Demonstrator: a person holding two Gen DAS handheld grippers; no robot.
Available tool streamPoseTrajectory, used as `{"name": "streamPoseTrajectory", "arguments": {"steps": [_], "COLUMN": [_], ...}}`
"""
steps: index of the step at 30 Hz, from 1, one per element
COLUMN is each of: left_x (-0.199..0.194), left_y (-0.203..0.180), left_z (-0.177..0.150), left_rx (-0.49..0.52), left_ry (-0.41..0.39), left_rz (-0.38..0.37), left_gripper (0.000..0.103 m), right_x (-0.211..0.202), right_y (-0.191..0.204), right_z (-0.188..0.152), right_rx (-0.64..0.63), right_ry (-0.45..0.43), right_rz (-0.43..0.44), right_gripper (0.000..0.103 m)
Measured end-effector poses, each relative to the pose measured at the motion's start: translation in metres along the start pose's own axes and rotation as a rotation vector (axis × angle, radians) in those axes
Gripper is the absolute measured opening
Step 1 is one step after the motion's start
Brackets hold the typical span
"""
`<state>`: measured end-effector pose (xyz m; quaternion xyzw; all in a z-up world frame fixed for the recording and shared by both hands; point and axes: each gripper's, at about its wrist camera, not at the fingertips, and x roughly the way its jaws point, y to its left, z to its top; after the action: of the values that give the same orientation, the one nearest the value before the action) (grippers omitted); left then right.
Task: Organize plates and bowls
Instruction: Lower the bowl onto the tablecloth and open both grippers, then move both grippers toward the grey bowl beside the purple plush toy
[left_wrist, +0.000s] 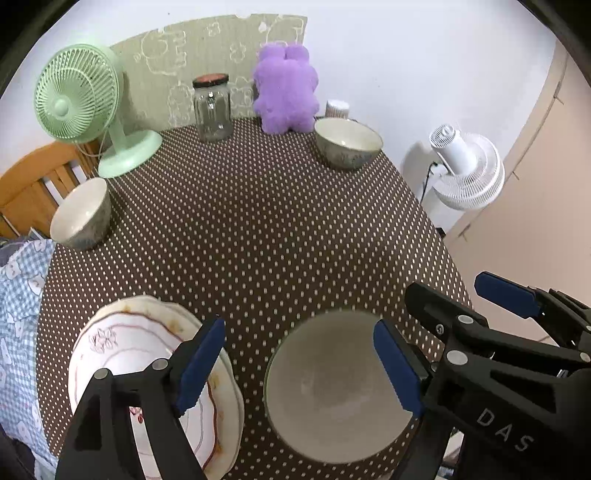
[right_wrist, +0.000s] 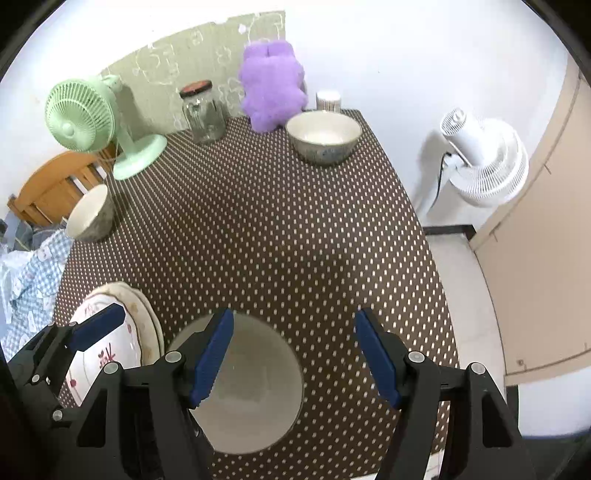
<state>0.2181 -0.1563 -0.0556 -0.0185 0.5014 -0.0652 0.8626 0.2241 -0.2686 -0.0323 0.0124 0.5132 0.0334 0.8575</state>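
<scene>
Lower centre of the left wrist view: round pale ceramic bowl (left_wrist: 338, 387) with grey-green rim, upright on the brown white-dotted tablecloth (left_wrist: 258, 221), empty. Beside it at lower left, stacked scalloped white plates (left_wrist: 129, 339) with floral print and red line. Left gripper (left_wrist: 299, 365) spread wide over both, holding nothing; right gripper (right_wrist: 293, 358) likewise wide, empty. "DAS" in white on black gripper body (left_wrist: 504, 430) at lower right

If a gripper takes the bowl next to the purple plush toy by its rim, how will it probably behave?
The bowl looks like glazed ceramic, so it is probably stiff, rather heavy for its size, and breakable if dropped. Its smooth rim may slip between the fingers. It narrows toward the foot, so a push high on the wall could tip it. The purple plush toy stands close behind.
</scene>
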Motion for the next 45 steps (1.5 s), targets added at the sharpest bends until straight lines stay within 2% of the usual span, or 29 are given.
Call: {"name": "streamPoseTrajectory", "arguments": {"steps": [21,30,35,39,45], "left_x": [0.030,0.061,0.079,0.097,0.122], "left_y": [-0.052,-0.071,-0.077,-0.078,-0.076], "left_z": [0.090,0.133,0.159,0.178,0.199], "left_rx": [-0.124,-0.149,-0.141,-0.134,-0.130], "left_ry": [-0.100,-0.099,-0.128,-0.136,-0.136], "left_rz": [0.167,0.199,0.214,0.221,0.242], "left_gripper": [0.083,0.076,0.076,0.069,0.065], "right_x": [0.034,0.063,0.082,0.100,0.128], "right_y": [-0.062,-0.086,-0.099,-0.102,-0.104], "right_z": [0.106,0.153,0.177,0.195,0.217], "right_rx": [-0.123,-0.136,-0.119,-0.125,-0.110], "right_ry": [-0.070,-0.068,-0.093,-0.113,-0.108], "right_rz": [0.151,0.154,0.162,0.147,0.156], "right_gripper": [0.072,0.072,0.072,0.071,0.071]}}
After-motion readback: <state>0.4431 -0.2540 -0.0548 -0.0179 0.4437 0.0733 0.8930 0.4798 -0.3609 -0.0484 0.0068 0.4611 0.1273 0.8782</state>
